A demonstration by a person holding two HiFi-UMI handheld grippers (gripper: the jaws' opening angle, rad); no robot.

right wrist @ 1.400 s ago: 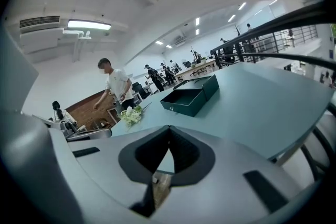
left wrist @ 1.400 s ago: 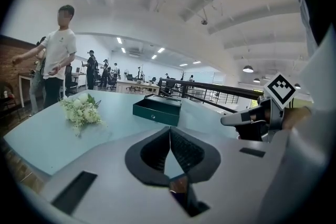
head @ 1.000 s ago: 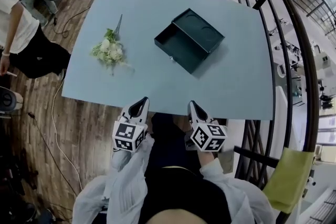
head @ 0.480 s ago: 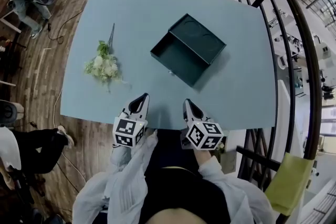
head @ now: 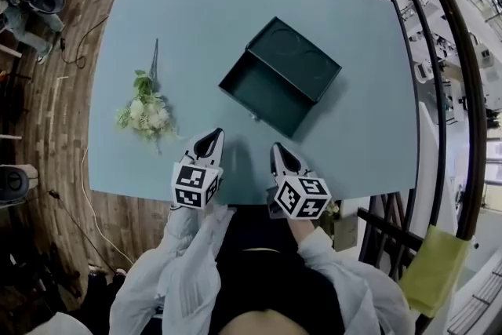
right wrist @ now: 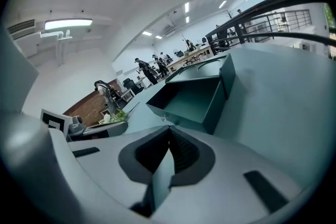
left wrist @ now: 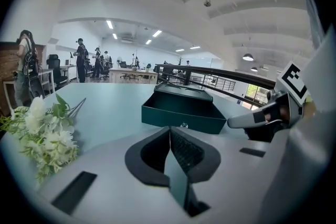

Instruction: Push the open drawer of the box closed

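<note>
A dark green box (head: 294, 59) lies in the middle of the pale blue table (head: 369, 129), its drawer (head: 263, 96) pulled out toward me and empty, with a small knob on the front. The same drawer (left wrist: 181, 113) shows ahead in the left gripper view and the drawer (right wrist: 189, 102) in the right gripper view. My left gripper (head: 209, 143) hovers over the table's near edge, shut and empty. Beside it my right gripper (head: 281, 157) is also shut and empty, just short of the drawer front.
A bunch of white flowers (head: 143, 110) lies on the table's left side, also seen as flowers (left wrist: 39, 134) near the left gripper. A black railing (head: 439, 90) runs along the right. Wooden floor and cables lie to the left.
Both grippers have moved forward over the table's near edge, closer to the drawer. The view has shifted, and the person at the far left is out of frame.
</note>
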